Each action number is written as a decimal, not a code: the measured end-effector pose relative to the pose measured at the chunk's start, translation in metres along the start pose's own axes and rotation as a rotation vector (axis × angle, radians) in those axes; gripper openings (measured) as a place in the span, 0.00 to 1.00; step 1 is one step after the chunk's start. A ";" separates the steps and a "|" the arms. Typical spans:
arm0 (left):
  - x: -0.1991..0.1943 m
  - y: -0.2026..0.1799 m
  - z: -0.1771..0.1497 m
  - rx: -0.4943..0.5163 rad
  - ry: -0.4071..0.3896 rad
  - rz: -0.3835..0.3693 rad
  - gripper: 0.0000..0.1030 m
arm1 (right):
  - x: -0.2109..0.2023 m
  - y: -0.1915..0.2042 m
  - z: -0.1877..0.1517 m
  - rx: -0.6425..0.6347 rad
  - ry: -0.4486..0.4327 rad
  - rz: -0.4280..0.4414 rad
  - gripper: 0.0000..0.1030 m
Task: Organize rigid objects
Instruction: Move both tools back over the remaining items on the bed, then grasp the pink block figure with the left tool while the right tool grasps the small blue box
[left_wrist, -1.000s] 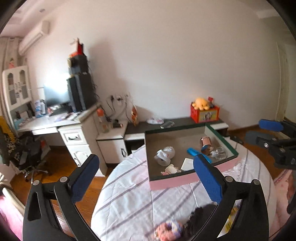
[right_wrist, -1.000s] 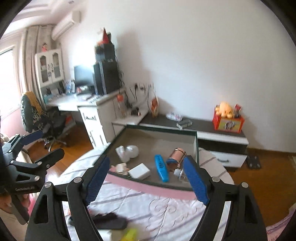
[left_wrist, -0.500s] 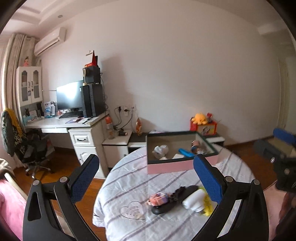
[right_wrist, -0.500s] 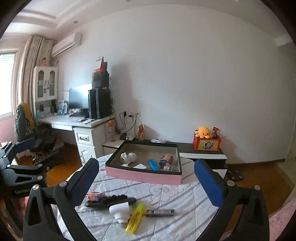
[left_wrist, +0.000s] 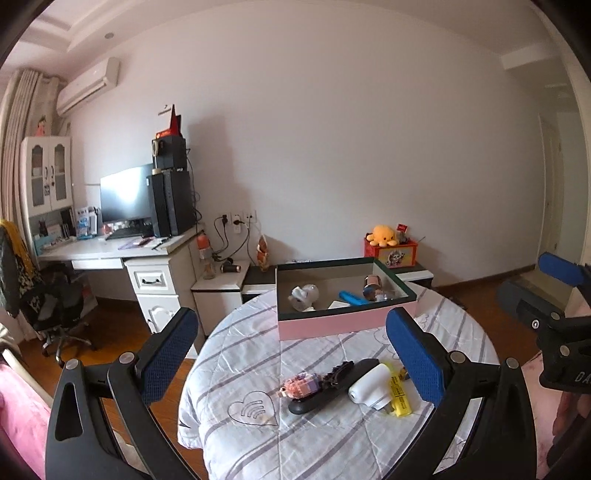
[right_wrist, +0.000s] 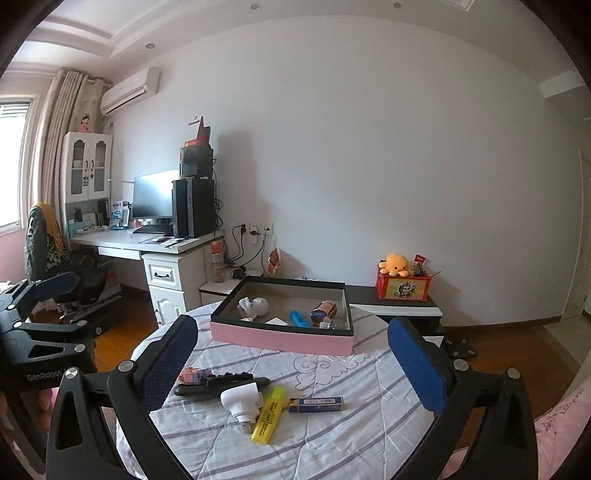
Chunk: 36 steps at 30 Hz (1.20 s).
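Observation:
A pink box (left_wrist: 343, 325) (right_wrist: 280, 338) with a dark rim sits at the far side of the round table; a white figure, a blue item and a copper cylinder lie inside. Nearer me lie a black remote (right_wrist: 221, 386) (left_wrist: 332, 387), a white plug (right_wrist: 242, 400) (left_wrist: 369, 386), a yellow highlighter (right_wrist: 269, 413) (left_wrist: 399, 395), a small blue box (right_wrist: 317, 403) and a pink brick toy (left_wrist: 301, 384) (right_wrist: 192, 376). My left gripper (left_wrist: 291, 363) and right gripper (right_wrist: 295, 369) both stand open and hold nothing, back from the table's near edge.
The table (right_wrist: 332, 443) wears a white striped cloth. Behind it stand a low dark cabinet (right_wrist: 399, 306) with a red box and orange plush, a white desk (right_wrist: 162, 254) with monitor and speakers, and an office chair (right_wrist: 48, 251). Wooden floor lies all around.
Both grippers have drawn back from the pink box, so the loose items on the near table came into view. The right gripper's jaws opened wider.

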<state>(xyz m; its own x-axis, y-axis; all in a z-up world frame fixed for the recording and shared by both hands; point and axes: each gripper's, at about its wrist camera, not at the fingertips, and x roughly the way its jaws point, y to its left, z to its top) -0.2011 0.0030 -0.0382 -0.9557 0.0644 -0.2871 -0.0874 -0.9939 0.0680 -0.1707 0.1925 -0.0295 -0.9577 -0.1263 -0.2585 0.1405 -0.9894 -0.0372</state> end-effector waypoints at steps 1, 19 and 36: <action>0.000 -0.001 0.000 0.004 0.001 0.001 1.00 | 0.001 0.000 0.000 0.001 0.004 0.004 1.00; 0.036 0.006 -0.016 -0.003 0.095 -0.024 1.00 | 0.029 -0.005 -0.015 0.019 0.080 0.011 1.00; 0.104 0.015 -0.090 0.016 0.361 -0.023 1.00 | 0.119 -0.004 -0.115 0.069 0.434 0.059 1.00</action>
<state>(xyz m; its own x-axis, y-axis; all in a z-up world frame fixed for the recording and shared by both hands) -0.2765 -0.0132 -0.1525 -0.7926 0.0476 -0.6078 -0.1144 -0.9909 0.0716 -0.2568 0.1902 -0.1707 -0.7522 -0.1551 -0.6404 0.1604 -0.9858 0.0504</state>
